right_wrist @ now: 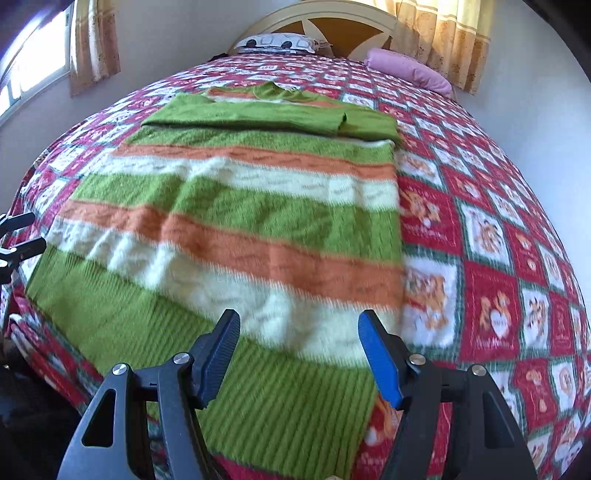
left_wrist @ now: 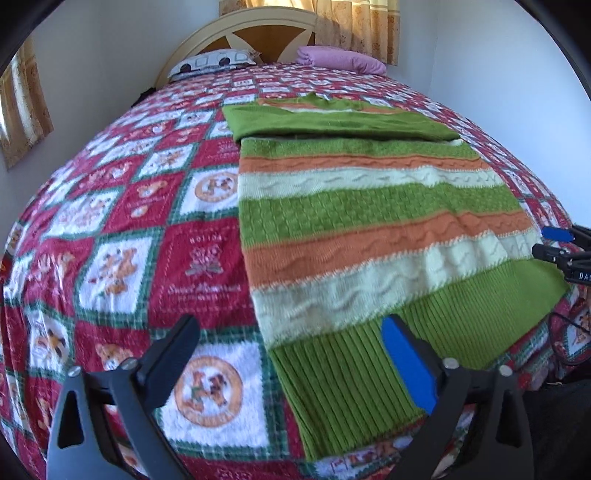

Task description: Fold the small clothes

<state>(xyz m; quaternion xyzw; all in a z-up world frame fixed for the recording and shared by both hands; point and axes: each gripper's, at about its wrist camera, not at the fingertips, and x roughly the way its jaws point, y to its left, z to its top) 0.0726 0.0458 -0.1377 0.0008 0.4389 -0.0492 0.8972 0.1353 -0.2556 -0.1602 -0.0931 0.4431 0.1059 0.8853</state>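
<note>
A knit sweater (left_wrist: 354, 206) striped green, orange and cream lies flat on the bed, its green sleeves folded across the chest and its ribbed green hem toward me. My left gripper (left_wrist: 290, 325) hovers wide open above the hem's left corner, with its blue-padded finger (left_wrist: 406, 365) over the ribbing and nothing pinched. In the right wrist view the sweater (right_wrist: 236, 214) fills the middle. My right gripper (right_wrist: 298, 318) stands open above the hem near its right corner, holding nothing. Each gripper shows at the edge of the other's view: the right gripper (left_wrist: 554, 243) and the left gripper (right_wrist: 22, 236).
A red, white and green patchwork quilt (left_wrist: 122, 236) covers the bed. At the head lie a patterned pillow (left_wrist: 210, 61) and a folded pink cloth (left_wrist: 340, 59) before a wooden headboard (left_wrist: 258, 33). Walls and curtains close in the sides. A black cable (left_wrist: 557, 332) hangs by the right bed edge.
</note>
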